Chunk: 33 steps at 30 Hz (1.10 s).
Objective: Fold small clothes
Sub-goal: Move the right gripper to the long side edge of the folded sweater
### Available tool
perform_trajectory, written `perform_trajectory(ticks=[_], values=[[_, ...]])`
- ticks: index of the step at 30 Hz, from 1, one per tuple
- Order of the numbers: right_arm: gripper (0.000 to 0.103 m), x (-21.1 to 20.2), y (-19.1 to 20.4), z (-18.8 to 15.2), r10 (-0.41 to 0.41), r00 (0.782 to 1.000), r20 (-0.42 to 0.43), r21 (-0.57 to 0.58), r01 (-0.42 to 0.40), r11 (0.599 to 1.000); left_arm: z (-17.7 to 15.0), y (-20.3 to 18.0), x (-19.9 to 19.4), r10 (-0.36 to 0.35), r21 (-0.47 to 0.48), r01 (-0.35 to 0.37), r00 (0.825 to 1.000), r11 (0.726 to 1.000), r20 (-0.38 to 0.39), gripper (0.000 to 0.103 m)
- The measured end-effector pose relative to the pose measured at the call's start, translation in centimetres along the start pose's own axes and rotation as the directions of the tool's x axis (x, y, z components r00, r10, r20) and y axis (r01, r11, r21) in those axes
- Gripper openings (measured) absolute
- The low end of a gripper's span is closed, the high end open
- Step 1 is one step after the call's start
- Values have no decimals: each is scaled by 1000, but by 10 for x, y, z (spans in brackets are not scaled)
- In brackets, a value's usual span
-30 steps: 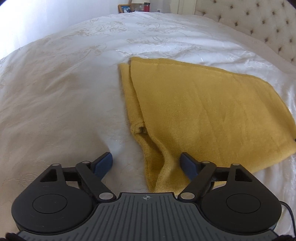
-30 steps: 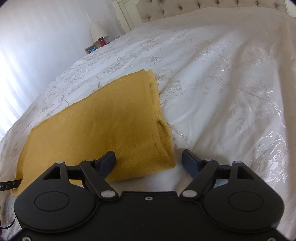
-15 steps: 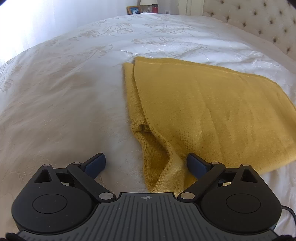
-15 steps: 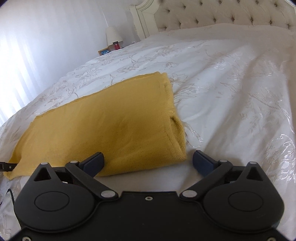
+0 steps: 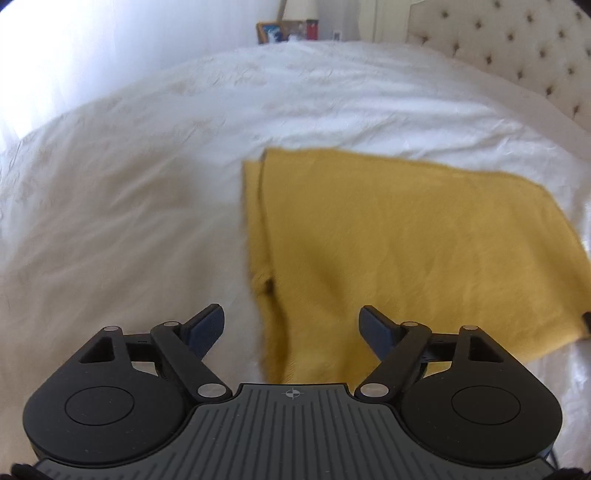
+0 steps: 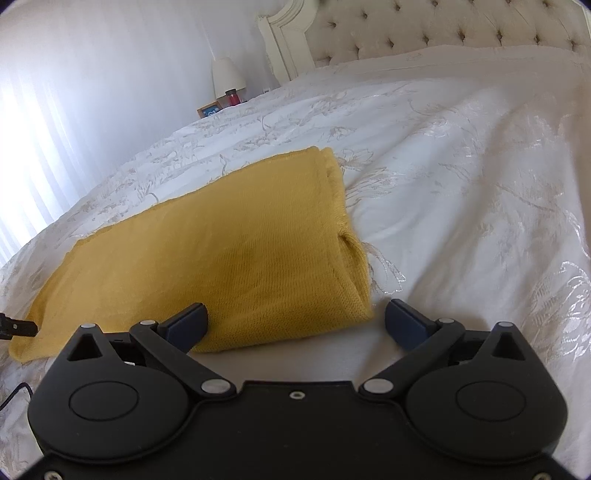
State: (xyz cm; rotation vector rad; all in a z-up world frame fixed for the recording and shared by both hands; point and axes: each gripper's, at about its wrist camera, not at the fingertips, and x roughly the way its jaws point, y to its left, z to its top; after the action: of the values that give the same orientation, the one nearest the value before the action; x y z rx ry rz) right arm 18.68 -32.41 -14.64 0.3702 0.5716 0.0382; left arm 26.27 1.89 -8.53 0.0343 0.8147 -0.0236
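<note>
A: Where does the yellow cloth lie?

B: Flat on the white bedspread, folded into a rough rectangle. In the left wrist view its left border shows two layers, one edge set slightly in from the other, and a small pucker sits partway along that border.

A: And the left gripper?

B: Its fingers are spread wide with nothing between them. The near left corner of the cloth sits in the gap, and the right fingertip appears over the yellow fabric while the left one is over bare bedspread. Whether either tip touches the bed cannot be told. The view is somewhat blurred.

A: The right gripper?

B: Also spread wide, gripping nothing. The cloth shows its near right corner between the fingers; the left fingertip overlaps the cloth's near edge, the right one stands over the bedspread just beside the folded edge. That right edge looks thick and rounded, with a small opening in the fold.

A: Anything else around?

B: A tufted headboard at the far end of the bed. Beside it stand a lamp, a red jar and a small picture frame. The tip of the other gripper pokes in at the left rim of the right wrist view, by the cloth's far corner.
</note>
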Motion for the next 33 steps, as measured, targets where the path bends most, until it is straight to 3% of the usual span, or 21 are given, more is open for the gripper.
perform_trajectory(ticks=[7, 19, 22, 28, 33], values=[[102, -3, -3, 0, 16, 1000, 8, 18, -16, 1000, 38, -42, 20, -70, -8, 70, 997, 998, -19, 79], [102, -7, -15, -1, 79, 996, 37, 99, -83, 992, 41, -98, 79, -35, 119, 44, 997, 992, -74, 82], [102, -7, -17, 0, 89, 995, 34, 109, -92, 990, 44, -97, 80, -46, 107, 54, 996, 993, -81, 82], [103, 0, -29, 14, 163, 987, -6, 162, -160, 974, 43, -65, 51, -140, 24, 142, 988, 990, -67, 79], [103, 19, -40, 37, 245, 966, -87, 175, -227, 958, 27, -33, 18, -113, 34, 113, 993, 993, -14, 79]])
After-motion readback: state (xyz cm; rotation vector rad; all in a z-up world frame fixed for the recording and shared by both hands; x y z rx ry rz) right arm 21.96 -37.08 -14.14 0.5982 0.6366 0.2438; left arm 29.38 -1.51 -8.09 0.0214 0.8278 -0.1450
